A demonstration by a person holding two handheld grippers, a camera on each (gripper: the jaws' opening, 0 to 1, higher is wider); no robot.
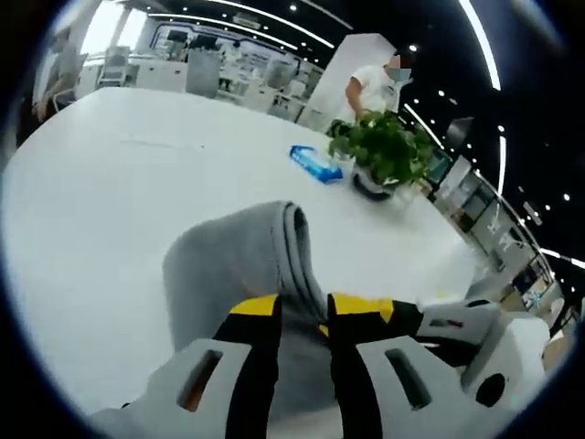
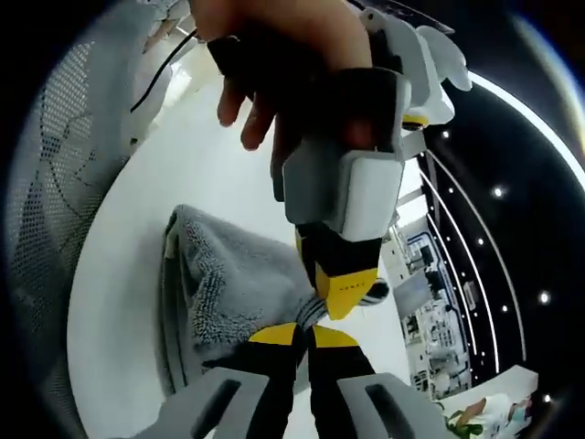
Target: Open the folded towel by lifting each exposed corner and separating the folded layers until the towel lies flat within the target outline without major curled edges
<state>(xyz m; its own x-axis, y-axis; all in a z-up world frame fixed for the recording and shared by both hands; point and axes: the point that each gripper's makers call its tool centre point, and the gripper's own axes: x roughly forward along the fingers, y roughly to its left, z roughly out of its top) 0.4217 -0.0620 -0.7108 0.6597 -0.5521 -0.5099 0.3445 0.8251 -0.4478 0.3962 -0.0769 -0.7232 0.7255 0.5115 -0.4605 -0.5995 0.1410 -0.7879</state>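
The left gripper (image 1: 303, 311) is pinching the grey towel (image 1: 242, 265), its yellow-tipped jaws closed on a bunched edge of the cloth. In the right gripper view, the right gripper (image 2: 303, 334) is likewise clamping a gathered ridge of the towel (image 2: 228, 288), and the left gripper (image 2: 343, 283) is coming down from above, held by a hand (image 2: 274, 55), meeting the same ridge just beside it.

The towel is lying folded on the white table (image 1: 101, 201), its looped layers showing at the far edge. It is looking soft, limp and light, with a terry pile that should grip well; it will likely sag and drape rather than hold shape. The best hold seems to be a single top-layer corner, not the thick bundle.

Further out, a blue packet (image 1: 315, 163) and a potted plant (image 1: 384, 151) are sitting on the table.
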